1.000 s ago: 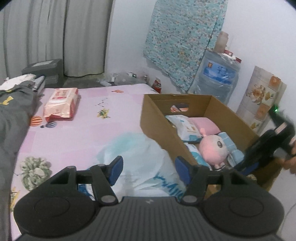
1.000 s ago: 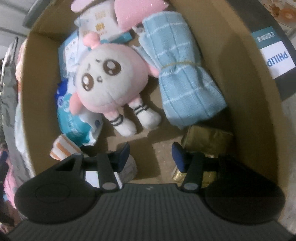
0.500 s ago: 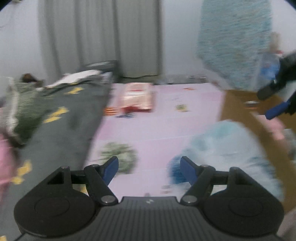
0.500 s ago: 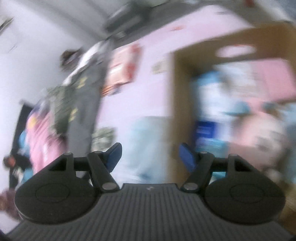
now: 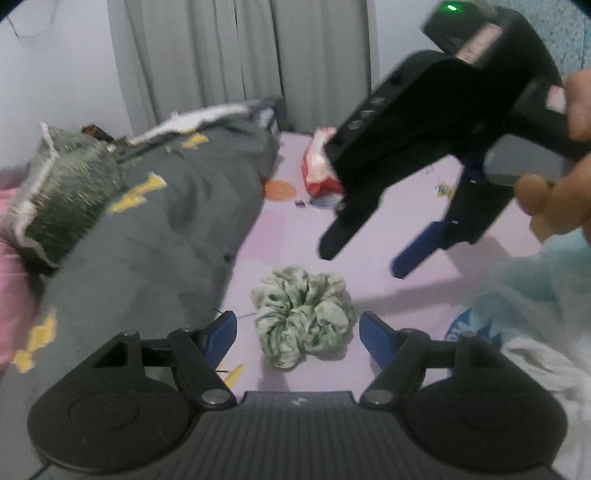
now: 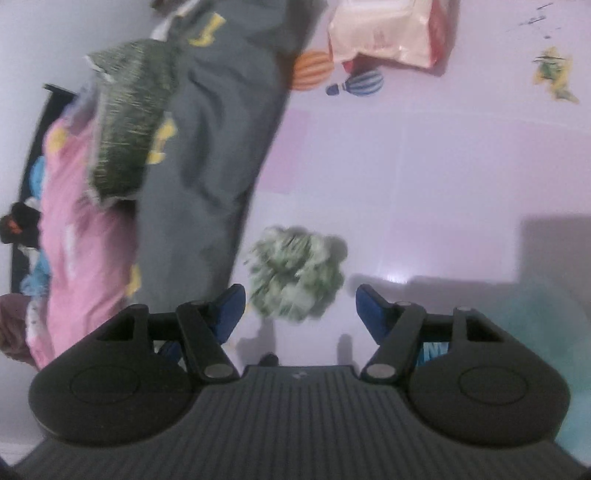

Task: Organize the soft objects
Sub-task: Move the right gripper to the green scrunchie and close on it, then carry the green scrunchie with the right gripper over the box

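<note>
A green-and-white scrunchie lies on the pink sheet, straight ahead of the left gripper, whose jaws stand wide with the scrunchie sitting in the gap between the blue fingertips, touching neither. From the right wrist view the same scrunchie lies just beyond the right gripper, a little nearer its left tip than its right; those jaws are wide too and hold nothing. In the left view the right gripper hangs above and beyond the scrunchie, held by a hand at the right edge, tilted down towards the sheet.

The scrunchie is a ruffled ring of thin crinkled cloth, bunched into a soft lump. The sheet is smooth, with printed striped balloons. A gray blanket with yellow patches lies in thick folds to the left, a dark green fringed cushion resting on it. A pink and white plastic packet lies farther up the sheet.

The packet is half hidden behind the right gripper in the left view. A pale blue and white plastic bag is cut off at the right edge and blurred. The scrunchie is smeared by motion in the right view, so its folds are hard to read there.
</note>
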